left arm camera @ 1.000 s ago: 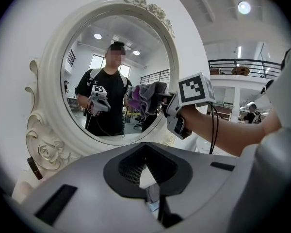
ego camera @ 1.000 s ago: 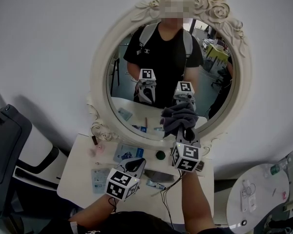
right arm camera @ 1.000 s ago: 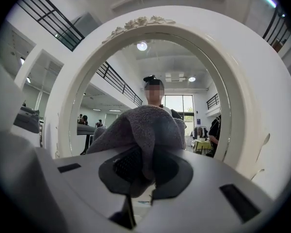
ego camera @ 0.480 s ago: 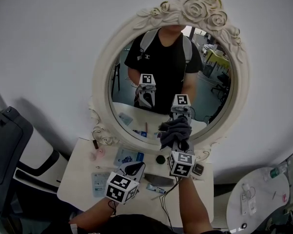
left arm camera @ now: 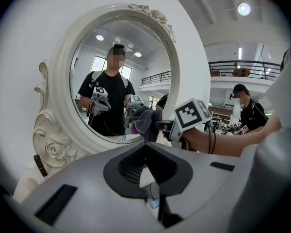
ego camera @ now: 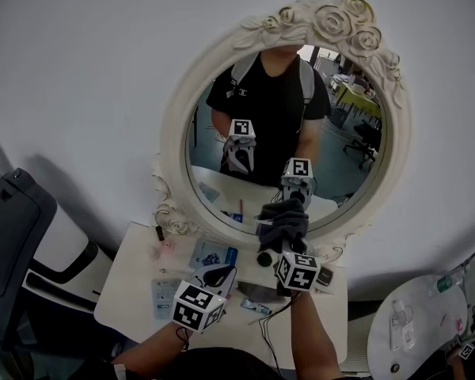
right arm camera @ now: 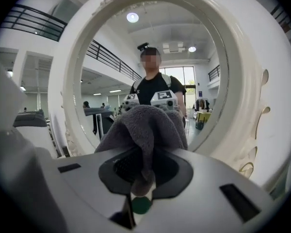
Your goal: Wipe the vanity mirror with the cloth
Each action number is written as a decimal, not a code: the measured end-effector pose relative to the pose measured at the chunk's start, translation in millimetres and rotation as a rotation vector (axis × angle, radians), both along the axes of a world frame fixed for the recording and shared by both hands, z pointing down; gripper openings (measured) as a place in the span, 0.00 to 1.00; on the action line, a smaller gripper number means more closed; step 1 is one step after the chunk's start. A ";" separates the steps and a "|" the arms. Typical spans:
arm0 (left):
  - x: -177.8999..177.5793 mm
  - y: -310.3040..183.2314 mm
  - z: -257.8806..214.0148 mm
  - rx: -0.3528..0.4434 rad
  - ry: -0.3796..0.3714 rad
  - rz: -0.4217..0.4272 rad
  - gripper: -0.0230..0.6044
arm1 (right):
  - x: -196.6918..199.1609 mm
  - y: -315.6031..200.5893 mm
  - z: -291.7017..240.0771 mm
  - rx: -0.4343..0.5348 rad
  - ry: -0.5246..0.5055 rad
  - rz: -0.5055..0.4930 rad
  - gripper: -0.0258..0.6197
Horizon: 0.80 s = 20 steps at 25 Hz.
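The oval vanity mirror (ego camera: 172, 133) has a white ornate frame and hangs above the table. A grey cloth (ego camera: 283, 217) is bunched against the lower part of the glass, just above the bottom rim. My right gripper (ego camera: 286, 237) is shut on the cloth and points up at the glass. In the right gripper view the cloth (right arm camera: 143, 127) drapes over the right gripper (right arm camera: 140, 178) in front of the mirror (right arm camera: 242, 81). My left gripper (ego camera: 219, 272) hangs low over the table, shut with nothing in it. The left gripper view shows the left gripper (left arm camera: 146, 171), mirror (left arm camera: 53, 91), cloth (left arm camera: 144, 121) and right gripper (left arm camera: 170, 128).
A white vanity table (ego camera: 123, 287) below the mirror carries packets, a blue tube (ego camera: 229, 255), a black round cap (ego camera: 263, 258) and a cable. A dark chair (ego camera: 8, 236) stands at the left. A round white side table (ego camera: 416, 327) sits at the lower right.
My right gripper has carried the cloth down the glass toward the bottom rim. The left gripper has hardly moved.
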State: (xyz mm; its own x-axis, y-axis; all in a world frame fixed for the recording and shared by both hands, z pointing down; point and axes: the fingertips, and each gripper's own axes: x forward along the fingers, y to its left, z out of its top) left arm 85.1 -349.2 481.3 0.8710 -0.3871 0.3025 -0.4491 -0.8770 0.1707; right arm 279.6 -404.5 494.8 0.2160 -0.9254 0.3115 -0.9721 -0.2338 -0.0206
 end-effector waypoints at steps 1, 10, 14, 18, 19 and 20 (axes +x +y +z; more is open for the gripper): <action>-2.3 -0.5 1.0 -0.003 0.001 -0.001 0.03 | -6.9 1.7 -13.8 0.039 0.014 -0.019 0.10; -15.1 -1.5 0.4 -0.003 0.026 0.014 0.03 | -49.5 6.9 -242.0 0.427 0.106 -0.137 0.11; -22.1 -0.3 -1.0 0.006 0.022 0.022 0.03 | -61.2 0.9 -361.7 0.546 0.224 -0.142 0.10; -28.4 0.5 -5.5 0.023 0.020 0.031 0.04 | -67.9 -13.2 -434.7 0.579 0.306 -0.133 0.11; -31.2 0.3 -6.0 0.025 0.018 0.031 0.04 | -68.4 -17.9 -446.0 0.577 0.312 -0.128 0.10; -34.4 -0.3 -6.1 0.026 0.016 0.031 0.03 | -68.7 -22.6 -455.6 0.576 0.317 -0.122 0.10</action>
State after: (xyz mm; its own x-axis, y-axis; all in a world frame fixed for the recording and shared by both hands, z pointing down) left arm 50.7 -349.6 475.3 0.8873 -0.3675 0.2787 -0.4191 -0.8948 0.1542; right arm 210.9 -427.1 39.2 0.0987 -0.9485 -0.3010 -0.9703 -0.1588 0.1823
